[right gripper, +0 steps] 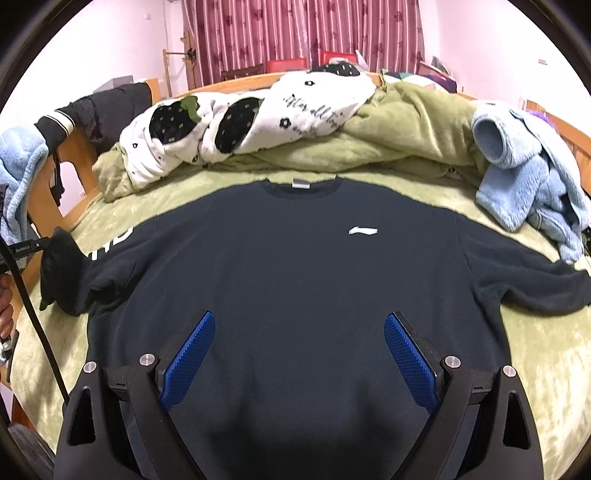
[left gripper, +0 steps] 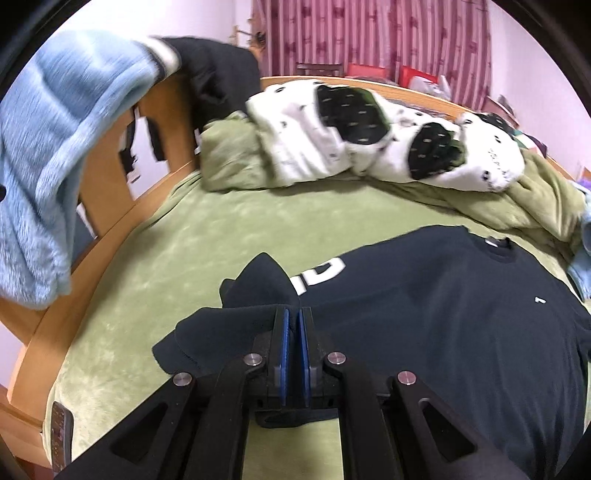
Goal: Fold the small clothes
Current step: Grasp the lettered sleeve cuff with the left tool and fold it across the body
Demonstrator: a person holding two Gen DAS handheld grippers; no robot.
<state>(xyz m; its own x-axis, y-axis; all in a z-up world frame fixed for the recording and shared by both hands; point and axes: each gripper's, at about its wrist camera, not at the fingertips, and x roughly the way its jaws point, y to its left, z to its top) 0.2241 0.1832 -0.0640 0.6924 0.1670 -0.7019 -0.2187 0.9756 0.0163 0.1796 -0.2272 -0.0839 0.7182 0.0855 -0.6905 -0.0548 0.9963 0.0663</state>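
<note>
One left gripper point(left gripper: 293, 325) is pinching the soft, limp sweatshirt's point(right gripper: 295, 277) sleeve cuff point(left gripper: 258, 284); right gripper point(right gripper: 299, 332) is hovering above it, jaws spread.

I see a dark navy sweatshirt point(right gripper: 295, 280) with a small white logo point(right gripper: 363, 230) on the chest and white lettering on one sleeve, spread on a moss-green bedspread point(right gripper: 535, 362). Behind the sweatshirt lies a white blanket point(right gripper: 258, 125) with big black dotted patches edged in green, strawberry shapes I think. To the sweatshirt's side sits pale blue fleece point(right gripper: 524, 184). Beyond it hang maroon curtains point(right gripper: 306, 33) with pale stripes. My pads point(right gripper: 188, 354) are bright blue.
</note>
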